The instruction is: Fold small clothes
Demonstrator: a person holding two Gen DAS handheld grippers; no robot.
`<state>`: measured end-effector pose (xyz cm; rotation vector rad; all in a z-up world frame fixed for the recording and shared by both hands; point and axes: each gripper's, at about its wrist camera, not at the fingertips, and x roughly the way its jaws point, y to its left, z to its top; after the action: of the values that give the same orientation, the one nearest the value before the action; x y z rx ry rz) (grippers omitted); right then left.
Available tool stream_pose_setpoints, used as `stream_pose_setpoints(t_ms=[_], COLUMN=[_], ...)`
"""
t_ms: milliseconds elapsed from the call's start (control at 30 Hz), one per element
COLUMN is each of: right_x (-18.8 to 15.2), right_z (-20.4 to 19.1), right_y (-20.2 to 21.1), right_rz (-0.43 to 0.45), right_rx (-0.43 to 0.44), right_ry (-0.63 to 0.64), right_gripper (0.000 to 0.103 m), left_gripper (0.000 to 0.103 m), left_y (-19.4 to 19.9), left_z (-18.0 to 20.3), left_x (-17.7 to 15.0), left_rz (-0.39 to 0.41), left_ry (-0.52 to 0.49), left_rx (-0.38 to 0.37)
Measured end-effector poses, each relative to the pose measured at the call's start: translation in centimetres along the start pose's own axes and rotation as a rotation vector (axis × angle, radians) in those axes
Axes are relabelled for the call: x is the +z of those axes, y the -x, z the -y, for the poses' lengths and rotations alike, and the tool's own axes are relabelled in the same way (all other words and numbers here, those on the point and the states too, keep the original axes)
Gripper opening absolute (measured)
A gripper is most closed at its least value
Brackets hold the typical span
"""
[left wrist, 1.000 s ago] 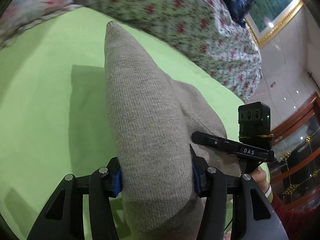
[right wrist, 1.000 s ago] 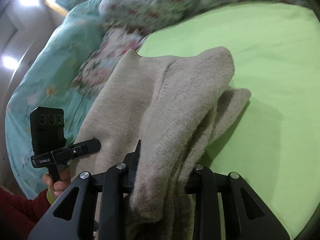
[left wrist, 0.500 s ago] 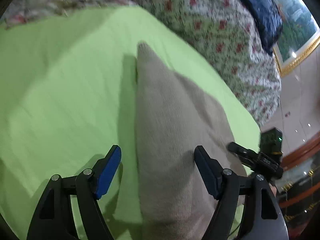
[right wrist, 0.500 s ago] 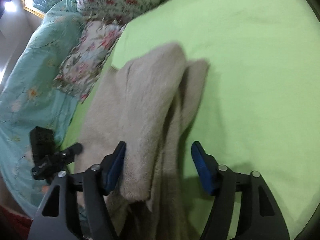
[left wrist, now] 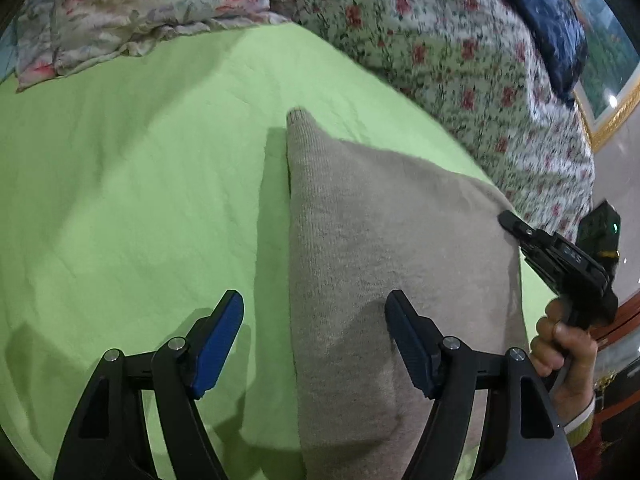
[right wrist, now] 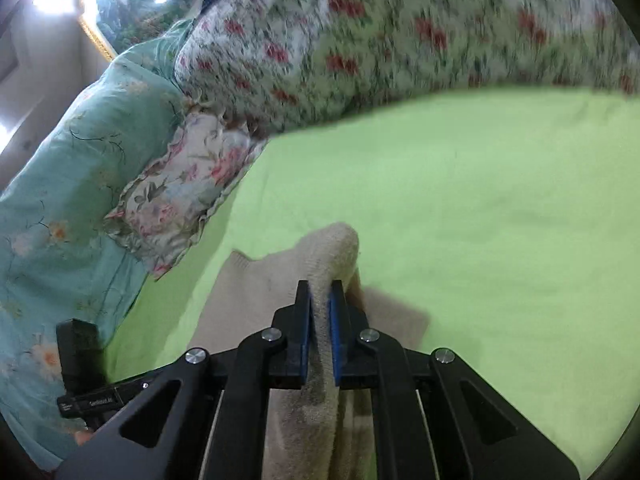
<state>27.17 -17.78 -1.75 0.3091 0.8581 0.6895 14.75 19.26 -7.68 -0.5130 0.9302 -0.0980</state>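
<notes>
The beige knit sweater (left wrist: 384, 240) lies on the green bedsheet (left wrist: 140, 184). The left gripper (left wrist: 314, 324) gapes wide above its edge, gripping nothing. The right gripper (right wrist: 320, 300) pinches a raised fold of it.

Both views: wrist fisheyes, angled down, close over green bedsheet (left wrist: 132, 184). Left wrist view faces floral quilt (left wrist: 460, 52); right wrist view faces teal duvet (right wrist: 60, 184). Shared: beige knit garment (left wrist: 384, 264), sheet, quilt; each view shows the opposite gripper.
</notes>
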Motion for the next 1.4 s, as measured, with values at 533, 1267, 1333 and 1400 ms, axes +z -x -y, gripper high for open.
stream_pose_setpoints(t_ms=[533,1267,1333,1400], right_x=[-7.9,-14.3,-13.8,-14.5], right_z=[-0.1,-4.7,-4.7,-3.6], right_y=[8.2,11.6,12.1,10.2], right_rz=[-0.057,-0.076,-0.099,-0.191], right_rx=[0.026,0.174,0.106,-0.001], right_ry=[-0.101,-0.019,0.028,0.065], right_gripper=[0.029,0.006,0.005,0.005], left_gripper=[0.073,0.015,0.014,0.014], left_y=[7.3,5.5,4.5,4.0], left_z=[0.5,2.8,2.3,1.7], left_x=[-7.3,-14.4,-14.6,-14.4], left_rz=[0.065,0.07,0.013,-0.007], left_ry=[-0.095,-0.234,-0.209,-0.17], left_rx=[-0.033,0.139,0.132,0.105])
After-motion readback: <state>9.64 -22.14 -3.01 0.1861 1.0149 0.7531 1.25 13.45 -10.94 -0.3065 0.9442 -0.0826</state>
